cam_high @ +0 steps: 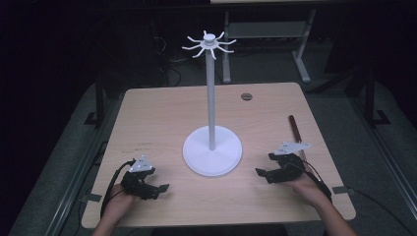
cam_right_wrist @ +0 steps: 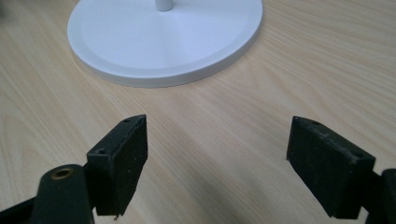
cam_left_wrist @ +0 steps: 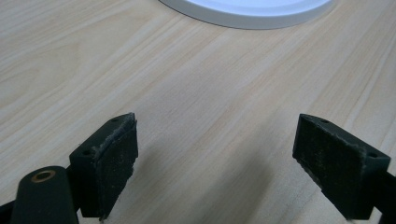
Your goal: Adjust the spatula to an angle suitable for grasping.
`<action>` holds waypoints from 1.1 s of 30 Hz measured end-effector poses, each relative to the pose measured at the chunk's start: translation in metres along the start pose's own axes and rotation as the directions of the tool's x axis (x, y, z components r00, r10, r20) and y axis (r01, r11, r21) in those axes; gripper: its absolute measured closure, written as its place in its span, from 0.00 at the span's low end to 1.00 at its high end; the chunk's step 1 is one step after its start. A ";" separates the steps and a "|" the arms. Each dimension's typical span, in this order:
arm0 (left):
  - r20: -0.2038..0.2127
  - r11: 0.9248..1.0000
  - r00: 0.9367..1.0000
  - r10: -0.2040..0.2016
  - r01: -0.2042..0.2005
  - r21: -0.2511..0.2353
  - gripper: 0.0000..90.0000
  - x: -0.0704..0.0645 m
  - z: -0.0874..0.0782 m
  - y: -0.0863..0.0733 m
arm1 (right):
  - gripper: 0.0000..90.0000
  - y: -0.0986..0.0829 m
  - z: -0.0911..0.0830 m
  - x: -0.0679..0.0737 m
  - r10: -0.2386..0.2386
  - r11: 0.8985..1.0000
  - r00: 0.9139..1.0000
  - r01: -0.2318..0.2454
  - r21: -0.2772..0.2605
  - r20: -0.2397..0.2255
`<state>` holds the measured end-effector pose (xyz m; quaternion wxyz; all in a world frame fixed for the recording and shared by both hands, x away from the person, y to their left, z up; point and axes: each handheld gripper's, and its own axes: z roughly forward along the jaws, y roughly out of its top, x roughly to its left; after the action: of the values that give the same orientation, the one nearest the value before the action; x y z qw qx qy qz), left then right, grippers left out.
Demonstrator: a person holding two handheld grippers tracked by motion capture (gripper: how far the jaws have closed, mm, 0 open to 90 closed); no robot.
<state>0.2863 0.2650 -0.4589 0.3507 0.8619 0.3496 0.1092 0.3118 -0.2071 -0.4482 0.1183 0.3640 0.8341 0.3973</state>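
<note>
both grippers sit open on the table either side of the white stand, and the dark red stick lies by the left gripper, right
Not quite. In the high view the dark red stick lies by the right gripper, not the left gripper. The rest holds: both sit open either side of the white stand.

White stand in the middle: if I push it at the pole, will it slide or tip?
The white stand is tall and thin with a hook crown on top, so a high push may tip it. Its wide flat base probably resists, and may slide on the smooth wooden table.
</note>
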 end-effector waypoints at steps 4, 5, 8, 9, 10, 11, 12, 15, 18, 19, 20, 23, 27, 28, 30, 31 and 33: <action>0.009 1.000 1.000 -0.013 0.013 -0.008 0.15 0.001 0.000 0.000 | 0.22 0.000 0.000 -0.001 0.004 1.000 1.000 -0.004 0.001 0.004; 0.009 1.000 1.000 -0.013 0.013 -0.008 0.15 0.001 0.000 0.000 | 0.22 0.000 0.000 -0.001 0.004 1.000 1.000 -0.004 0.001 0.004; 0.006 1.000 1.000 -0.009 0.009 -0.010 0.15 0.002 -0.001 0.001 | 0.18 0.000 0.000 -0.003 0.012 1.000 1.000 -0.012 -0.003 0.001; 0.006 1.000 1.000 -0.009 0.009 -0.010 0.15 0.002 -0.001 0.001 | 0.18 0.000 0.000 -0.003 0.012 1.000 1.000 -0.012 -0.003 0.001; 0.007 1.000 1.000 -0.009 0.009 -0.011 0.15 0.002 -0.001 0.001 | 0.18 0.000 0.000 -0.003 0.011 1.000 1.000 -0.011 -0.004 -0.002; 0.005 1.000 1.000 -0.013 0.013 -0.012 0.15 0.002 -0.001 0.001 | 0.18 0.000 -0.001 -0.003 0.012 1.000 1.000 -0.012 -0.005 -0.003; 0.003 1.000 1.000 -0.015 0.015 -0.012 0.15 0.001 -0.001 0.001 | 0.18 0.001 -0.001 -0.003 0.015 1.000 1.000 -0.015 -0.010 -0.001; 0.010 1.000 1.000 -0.018 0.018 -0.013 0.15 0.001 -0.001 0.000 | 0.18 0.002 -0.003 -0.002 0.012 1.000 1.000 -0.012 -0.018 0.004; 0.017 1.000 1.000 -0.011 0.012 -0.016 0.15 0.001 -0.002 -0.001 | 0.18 0.004 -0.005 -0.001 0.013 1.000 1.000 -0.013 -0.023 0.010; 0.017 1.000 1.000 -0.011 0.011 -0.018 0.15 0.002 -0.002 -0.001 | 0.17 0.005 -0.005 -0.001 0.015 1.000 1.000 -0.015 -0.024 0.013; 0.019 1.000 1.000 -0.018 0.018 -0.024 0.15 0.002 -0.003 -0.001 | 0.17 0.005 -0.005 -0.001 0.014 1.000 1.000 -0.014 -0.026 0.019; 0.020 0.999 1.000 -0.023 0.024 -0.030 0.15 0.003 -0.003 -0.002 | 0.17 0.006 -0.006 -0.003 0.021 0.999 0.999 -0.020 -0.027 0.033; 0.019 0.999 1.000 -0.023 0.024 -0.025 0.15 0.003 -0.003 -0.001 | 0.16 0.007 -0.008 -0.009 0.040 0.998 0.998 -0.038 -0.043 0.047; 0.018 0.999 1.000 -0.024 0.025 -0.026 0.15 0.003 -0.003 -0.001 | 0.16 0.007 -0.008 -0.010 0.039 0.998 0.998 -0.037 -0.047 0.049; 0.018 1.000 1.000 -0.017 0.018 -0.024 0.15 0.002 -0.003 -0.001 | 0.16 0.007 -0.010 -0.012 0.046 0.998 0.997 -0.043 -0.054 0.058; 0.018 1.000 1.000 -0.015 0.016 -0.023 0.15 0.002 -0.003 -0.001 | 0.16 0.007 -0.011 -0.013 0.049 0.997 0.997 -0.046 -0.060 0.062; 0.019 1.000 1.000 -0.015 0.016 -0.021 0.15 0.002 -0.003 -0.001 | 0.16 0.007 -0.012 -0.014 0.052 0.997 0.997 -0.047 -0.063 0.065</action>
<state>0.2863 0.2686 -0.4577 0.3638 0.8564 0.3517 0.1021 0.3193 -0.2210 -0.4362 0.1471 0.3937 0.8079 0.4130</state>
